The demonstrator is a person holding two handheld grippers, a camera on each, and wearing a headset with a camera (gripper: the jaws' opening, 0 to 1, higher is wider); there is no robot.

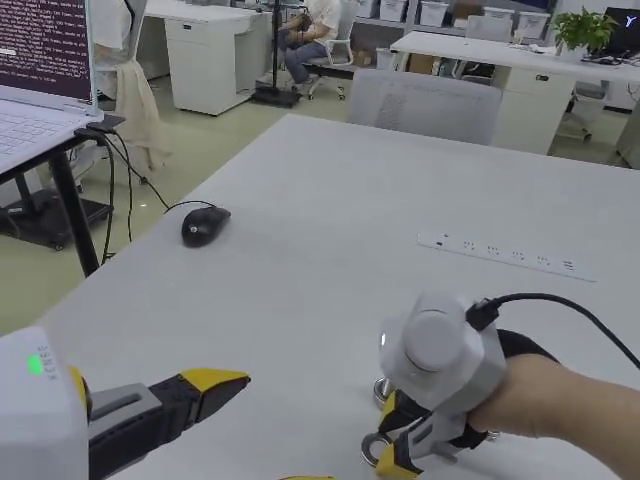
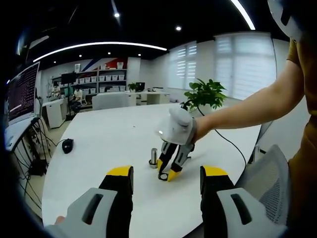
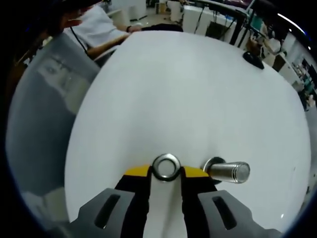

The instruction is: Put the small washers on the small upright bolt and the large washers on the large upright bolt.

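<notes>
Steel washer (image 3: 166,167), seemingly large, in right hand-held gripper (image 3: 166,174), left hand-held gripper (image 2: 167,173) wide

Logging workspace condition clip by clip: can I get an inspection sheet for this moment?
Surface: white tabletop, no marks seen.
Job's things: upright silver metal bolt; silver metal ring washer beside it, not on the bolt.
Clutter: black computer mouse; white power strip.
Grippers: right hand-held gripper shut on the washer; left hand-held gripper open, empty.
Cables: black cable running from the right gripper.
Surroundings: open laptop on a side stand; grey chair; seated person at the office desks.
</notes>
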